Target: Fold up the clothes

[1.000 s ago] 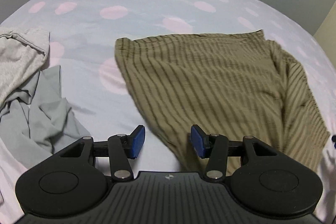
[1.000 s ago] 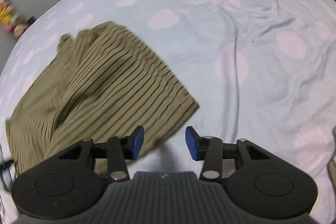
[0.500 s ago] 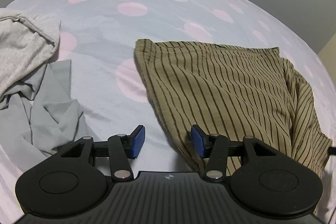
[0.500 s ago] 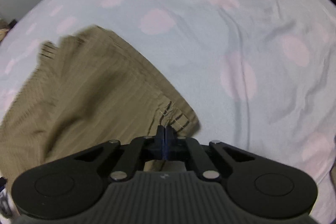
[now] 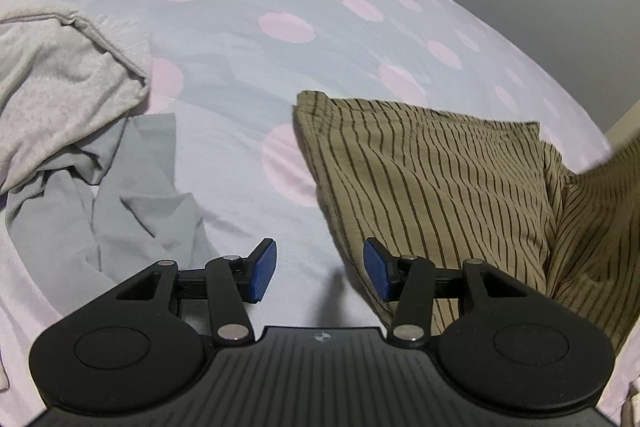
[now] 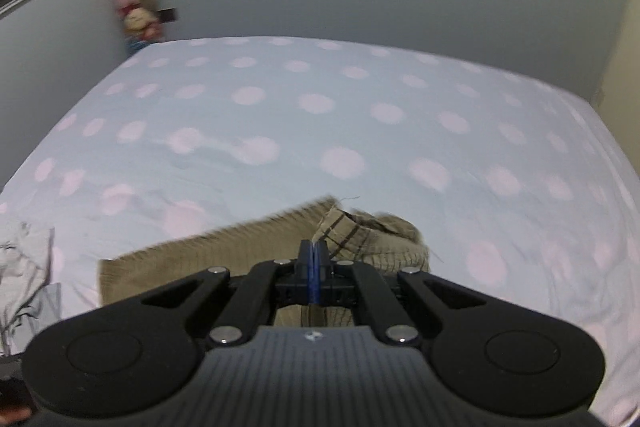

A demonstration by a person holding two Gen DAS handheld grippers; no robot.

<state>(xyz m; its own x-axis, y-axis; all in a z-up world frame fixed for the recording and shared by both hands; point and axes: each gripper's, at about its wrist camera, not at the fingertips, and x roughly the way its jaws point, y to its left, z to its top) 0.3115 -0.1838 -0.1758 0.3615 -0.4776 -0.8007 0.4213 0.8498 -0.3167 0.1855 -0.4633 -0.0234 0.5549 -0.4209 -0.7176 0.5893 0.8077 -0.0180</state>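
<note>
Right now my right gripper has its blue pads pressed together on a bunched corner of the olive striped garment, lifted above the dotted bedsheet, with the cloth hanging below the fingers. My left gripper hovers low and level, its jaws wide apart and holding nothing; the garment's near left edge lies beneath its right pad, while the rest spreads flat ahead and to the right. Thin dark stripes run along the soft, slightly wrinkled fabric, and a crumpled grey garment and a pale knit one lie well apart to the left.
</note>
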